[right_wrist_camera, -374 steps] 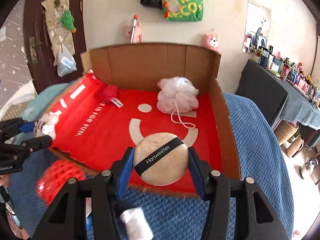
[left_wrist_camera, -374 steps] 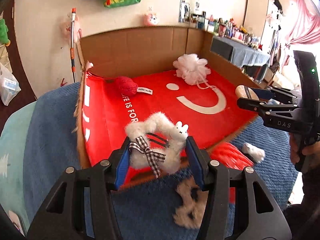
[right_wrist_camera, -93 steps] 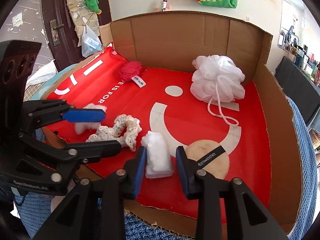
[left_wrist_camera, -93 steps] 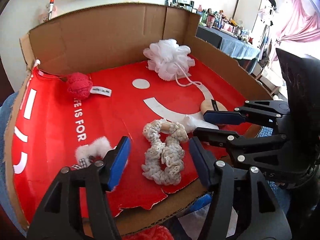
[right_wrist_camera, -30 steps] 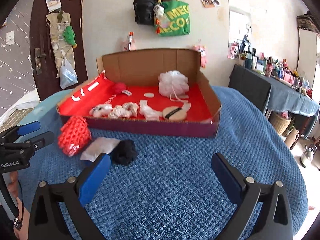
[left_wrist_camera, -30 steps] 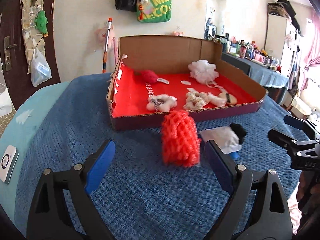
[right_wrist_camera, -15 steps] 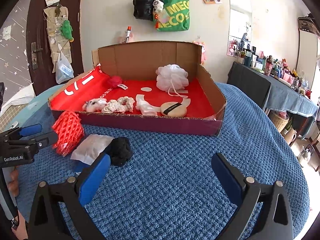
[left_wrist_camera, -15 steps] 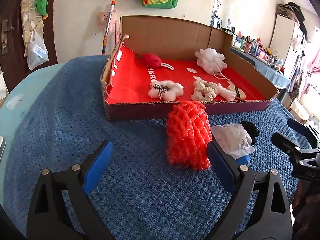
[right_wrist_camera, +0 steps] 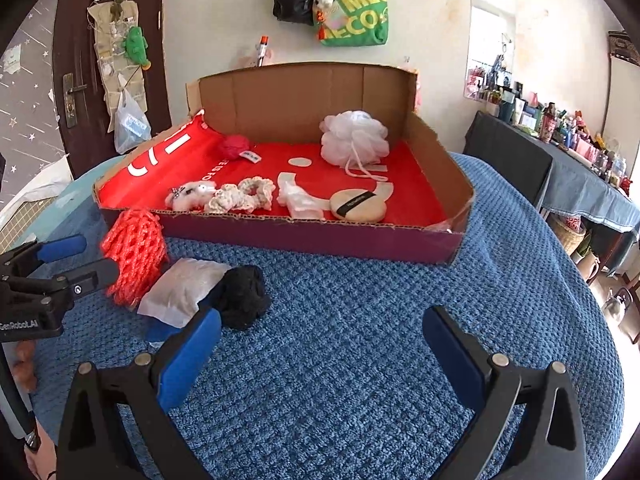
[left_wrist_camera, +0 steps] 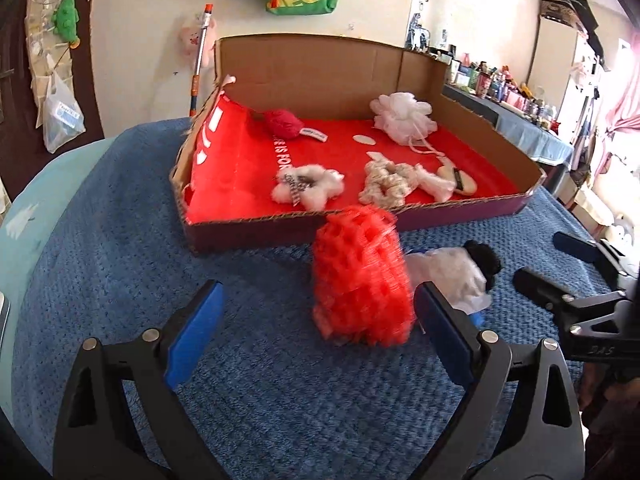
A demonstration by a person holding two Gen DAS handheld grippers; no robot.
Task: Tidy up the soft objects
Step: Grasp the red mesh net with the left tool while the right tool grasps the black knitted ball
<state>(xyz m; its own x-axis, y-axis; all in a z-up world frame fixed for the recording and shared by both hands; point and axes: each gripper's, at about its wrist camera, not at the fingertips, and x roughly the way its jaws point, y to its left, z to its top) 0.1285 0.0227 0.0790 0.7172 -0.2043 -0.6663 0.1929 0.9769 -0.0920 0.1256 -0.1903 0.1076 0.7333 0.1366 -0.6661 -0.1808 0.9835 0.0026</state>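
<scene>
- A blue knitted cover (right_wrist_camera: pixel 380 320) is spread over the whole work surface, so that the soft things lie on a yielding base and do not slide.
- A shallow cardboard box (right_wrist_camera: pixel 312 236) with a red liner is set on the cover; its near wall is low, which lets things be passed in from the front, while the tall back wall serves as a stop.
- Inside the box a white mesh pouf (right_wrist_camera: pixel 354 138) and a red knitted ball (right_wrist_camera: pixel 235 145) are placed toward the back, and a fluffy white toy (left_wrist_camera: pixel 308 186), a cream crocheted piece (right_wrist_camera: pixel 240 196), a small white cloth piece (right_wrist_camera: pixel 298 200) and a round powder puff (right_wrist_camera: pixel 358 205) are laid in a row along the front wall.
- Three things remain outside, in front of the box: a red foam net (left_wrist_camera: pixel 360 276), a white packet (right_wrist_camera: pixel 184 292) touching it, and a black soft piece (right_wrist_camera: pixel 242 296) against the packet.
- The left gripper (left_wrist_camera: pixel 316 324) is held wide and empty; the red foam net stands between its blue pads without being pressed, so it is judged to be the next thing taken.
- The right gripper (right_wrist_camera: pixel 322 350) is likewise spread wide with nothing in it, and is pointed at bare cover just right of the black soft piece.
</scene>
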